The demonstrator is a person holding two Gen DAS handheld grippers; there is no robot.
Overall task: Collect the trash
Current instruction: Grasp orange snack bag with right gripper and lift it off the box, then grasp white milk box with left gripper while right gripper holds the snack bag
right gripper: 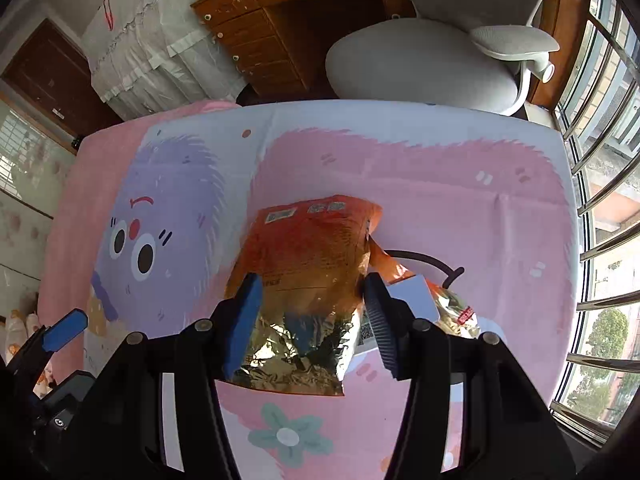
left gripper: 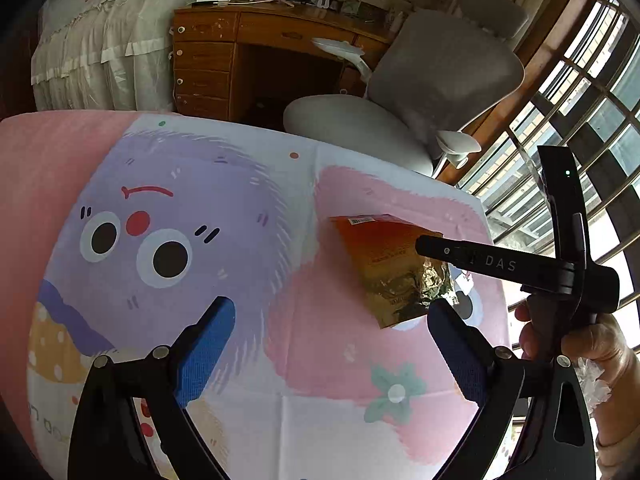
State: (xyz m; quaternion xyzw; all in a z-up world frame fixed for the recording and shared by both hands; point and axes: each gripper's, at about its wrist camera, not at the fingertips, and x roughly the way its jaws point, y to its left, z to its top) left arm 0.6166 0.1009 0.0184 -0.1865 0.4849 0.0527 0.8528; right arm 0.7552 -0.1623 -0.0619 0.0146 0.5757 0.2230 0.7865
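The bag [right gripper: 304, 280] is an orange snack bag with a shiny gold inside, and it lies on the pink side of the cloth [right gripper: 460, 184], a bit closer to the window edge than to the purple monster [right gripper: 168, 216]. The right tongs [right gripper: 314, 312] sit around the bag, one blue pad on each side of its torn end. The pads look like they touch the bag's sides, but I cannot tell if they squeeze it tight. In the left view the same bag [left gripper: 384, 256] shows past the black top of the right tongs, and a hand [left gripper: 576, 344] holds that handle. The left tongs [left gripper: 328, 344] are wide open and hold nothing; they hang over the cloth near the green flower [left gripper: 394, 394], just beside the bag's near corner. A small white card [right gripper: 412, 296] and more orange wrap [right gripper: 456, 308] lie just to the right of the bag, close to the right pad. The cloth is flat and bare on the purple side, so there is lots of room there. The far edge of the cloth ends just before a grey chair [right gripper: 424, 60] and a brown desk [right gripper: 256, 24]. The right edge runs close to the window bars [right gripper: 600, 168], so room is tight on that side. On the left, a plain pink strip [left gripper: 48, 184] runs along the cloth to the table's round edge.
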